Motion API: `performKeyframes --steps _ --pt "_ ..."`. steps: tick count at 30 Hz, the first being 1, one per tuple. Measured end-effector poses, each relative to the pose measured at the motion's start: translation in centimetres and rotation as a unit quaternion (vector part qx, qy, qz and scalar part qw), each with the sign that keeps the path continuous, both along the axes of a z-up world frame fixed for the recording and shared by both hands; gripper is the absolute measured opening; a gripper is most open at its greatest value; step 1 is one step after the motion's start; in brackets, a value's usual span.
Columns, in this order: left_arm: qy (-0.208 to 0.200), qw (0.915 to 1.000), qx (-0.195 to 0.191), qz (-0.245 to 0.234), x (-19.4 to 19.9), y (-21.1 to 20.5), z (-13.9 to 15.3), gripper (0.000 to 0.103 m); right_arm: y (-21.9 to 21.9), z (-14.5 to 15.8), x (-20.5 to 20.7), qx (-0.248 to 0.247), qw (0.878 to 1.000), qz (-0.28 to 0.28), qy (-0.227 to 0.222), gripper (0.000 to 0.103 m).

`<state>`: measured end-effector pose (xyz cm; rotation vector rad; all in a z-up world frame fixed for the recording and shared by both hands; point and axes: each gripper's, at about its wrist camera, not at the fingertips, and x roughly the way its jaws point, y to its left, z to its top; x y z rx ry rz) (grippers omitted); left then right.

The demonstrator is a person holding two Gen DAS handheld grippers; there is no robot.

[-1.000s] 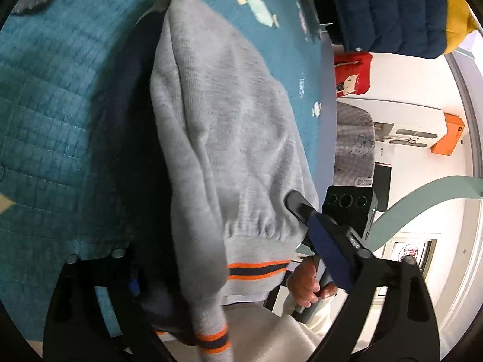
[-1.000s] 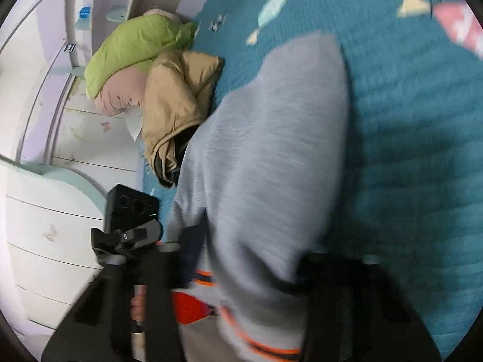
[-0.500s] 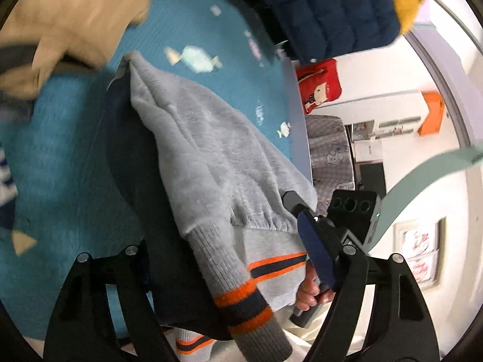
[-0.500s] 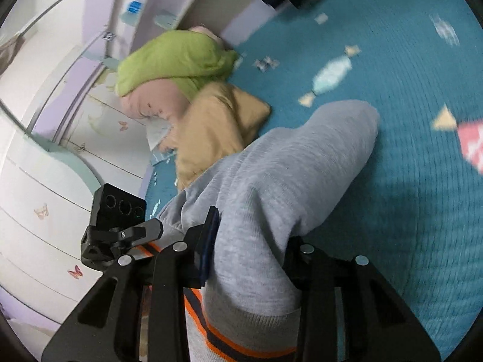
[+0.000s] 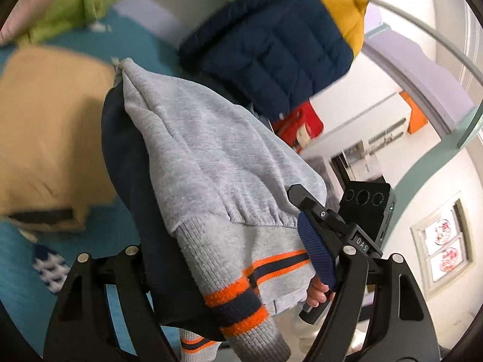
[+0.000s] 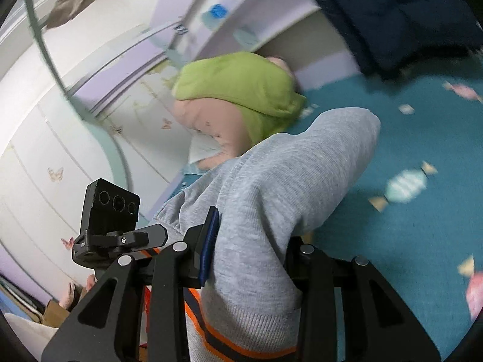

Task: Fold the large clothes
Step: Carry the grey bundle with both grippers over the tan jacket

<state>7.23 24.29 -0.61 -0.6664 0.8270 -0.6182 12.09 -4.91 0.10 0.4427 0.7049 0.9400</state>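
Since a second ago I've lifted the grey sweater (image 5: pixel 217 163) higher above the teal bedspread (image 6: pixel 407 157). Both the left gripper (image 5: pixel 229 259) and right gripper (image 6: pixel 250 247) are clenched on its hem, mid-carry; next I need to lay it flat on that bedspread.

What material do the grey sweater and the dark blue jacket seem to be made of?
The grey sweater looks like soft cotton-type knit: matte, heathered, with ribbed orange-and-navy striped cuffs and hem. The dark blue jacket looks like smooth synthetic shell with padding, judging by its stitched puffy squares. The exact fibres cannot be confirmed.
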Motion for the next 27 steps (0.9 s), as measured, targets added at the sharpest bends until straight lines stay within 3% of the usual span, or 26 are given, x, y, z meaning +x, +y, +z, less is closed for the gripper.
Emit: performKeyframes --steps 7,13,17,20,23,25,26,27 --pt "-0.036 0.9899 0.076 0.114 1.4 5.4 4.0 0.077 9.0 2.5 5.3 0.0 0.999 0.048 -0.025 0.031" --pt "-0.043 0.9712 0.149 0.181 3.7 10.2 4.9 0.077 15.7 3.2 10.0 -0.012 0.996 0.081 -0.031 0.031" --pt "-0.042 0.9573 0.19 0.214 5.9 12.3 4.4 0.075 19.2 1.9 12.5 -0.016 0.994 0.1 -0.048 0.031" --pt "-0.019 0.9492 0.214 0.23 8.5 13.8 1.5 0.067 21.3 -2.0 15.1 -0.044 0.994 0.098 -0.011 0.033" --pt "0.055 0.9289 0.269 0.248 11.2 15.7 -4.9 0.064 23.0 -7.9 17.3 -0.134 0.985 0.076 0.073 0.036" --pt "0.109 0.9087 0.314 0.252 12.3 16.1 -9.4 0.06 23.0 -11.6 17.5 -0.188 0.974 0.059 0.111 0.039" --pt "0.127 0.9027 0.327 0.248 12.3 16.2 -11.1 0.06 22.2 -12.3 17.3 -0.175 0.976 0.056 0.115 0.04" --pt "0.135 0.9025 0.328 0.245 12.1 16.2 -12.4 0.06 21.3 -12.4 17.1 -0.152 0.98 0.055 0.114 0.047"
